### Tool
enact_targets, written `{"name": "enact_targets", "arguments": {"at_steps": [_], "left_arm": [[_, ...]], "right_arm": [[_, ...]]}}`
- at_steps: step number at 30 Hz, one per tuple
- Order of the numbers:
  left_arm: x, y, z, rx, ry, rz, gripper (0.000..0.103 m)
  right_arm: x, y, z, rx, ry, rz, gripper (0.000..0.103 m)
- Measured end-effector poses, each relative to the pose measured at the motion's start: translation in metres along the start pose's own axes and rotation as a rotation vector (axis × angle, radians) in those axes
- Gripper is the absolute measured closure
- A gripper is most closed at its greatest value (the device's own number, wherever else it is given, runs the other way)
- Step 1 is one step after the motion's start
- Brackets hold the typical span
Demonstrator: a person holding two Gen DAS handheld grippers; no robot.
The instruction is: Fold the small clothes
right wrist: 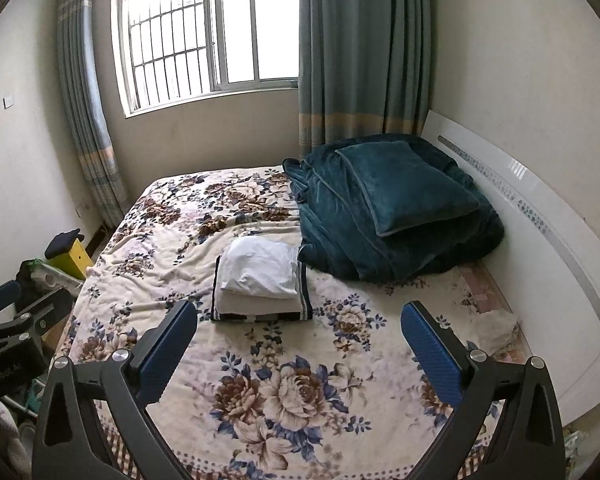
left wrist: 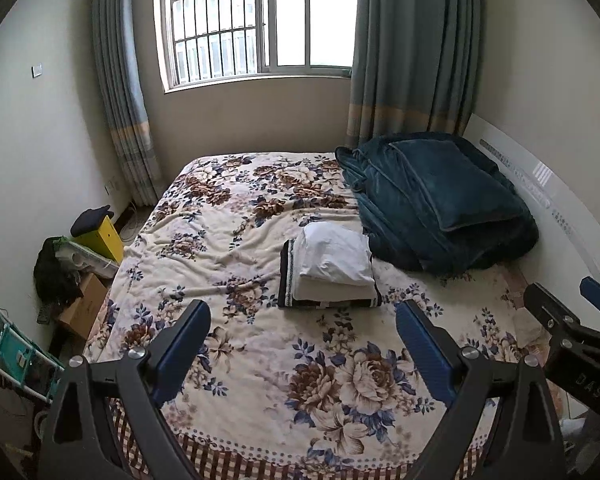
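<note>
A stack of folded small clothes lies mid-bed: a white piece (left wrist: pixel 334 258) on a cream piece, on a dark piece with patterned trim (left wrist: pixel 288 280). The stack also shows in the right wrist view (right wrist: pixel 260 268). My left gripper (left wrist: pixel 304 320) is open and empty, held above the bed's near part, short of the stack. My right gripper (right wrist: pixel 300 316) is open and empty, also above the near part of the bed. The right gripper shows at the right edge of the left wrist view (left wrist: pixel 572 312); the left gripper shows at the left edge of the right wrist view (right wrist: pixel 20 312).
The bed has a floral blanket (left wrist: pixel 228 240). A folded dark teal blanket (left wrist: pixel 440 204) lies at the far right by the white headboard (left wrist: pixel 540 184). Boxes, a yellow box (left wrist: pixel 104 236) and clutter stand on the floor to the left. A window and curtains are behind.
</note>
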State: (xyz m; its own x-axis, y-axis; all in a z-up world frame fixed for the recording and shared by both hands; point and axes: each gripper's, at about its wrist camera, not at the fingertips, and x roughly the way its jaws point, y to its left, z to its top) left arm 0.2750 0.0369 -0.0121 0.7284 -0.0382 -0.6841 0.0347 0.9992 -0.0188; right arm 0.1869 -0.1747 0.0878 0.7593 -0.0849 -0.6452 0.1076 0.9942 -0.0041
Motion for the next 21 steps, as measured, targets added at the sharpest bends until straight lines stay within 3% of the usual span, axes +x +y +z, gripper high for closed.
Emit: {"name": "enact_targets", "arguments": {"at_steps": [21], "left_arm": [[-0.0048, 0.0012, 0.0016, -0.005, -0.002, 0.002, 0.0]], "right_arm": [[-0.002, 0.0076, -0.0061, -0.012, -0.002, 0.011, 0.0]]}}
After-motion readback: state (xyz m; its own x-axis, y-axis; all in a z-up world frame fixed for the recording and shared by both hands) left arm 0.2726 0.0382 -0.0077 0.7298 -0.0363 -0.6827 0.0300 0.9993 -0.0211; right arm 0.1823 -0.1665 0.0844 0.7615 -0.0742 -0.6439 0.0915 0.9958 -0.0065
